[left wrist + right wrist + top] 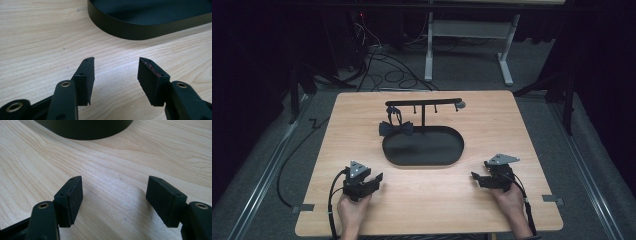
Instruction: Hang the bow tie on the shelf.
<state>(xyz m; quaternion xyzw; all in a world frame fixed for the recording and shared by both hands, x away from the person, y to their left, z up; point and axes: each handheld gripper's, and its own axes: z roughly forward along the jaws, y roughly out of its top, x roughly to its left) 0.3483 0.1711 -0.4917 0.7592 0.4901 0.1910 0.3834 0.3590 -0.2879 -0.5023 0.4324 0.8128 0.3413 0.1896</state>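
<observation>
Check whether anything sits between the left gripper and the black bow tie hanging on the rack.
The black oval metal tray lies partly in that line: the black bow tie hangs just past its far left rim. Bare wooden table lies left of it, before the open left gripper.

On the one table stand one oval black tray, one hook rack behind it and one black bow tie at the tray's left rim, plus two grippers nearer.

Dim room, grey carpeted floor around a light wooden table. At twelve o'clock, tangled black cables. At one o'clock, white desk frame.
</observation>
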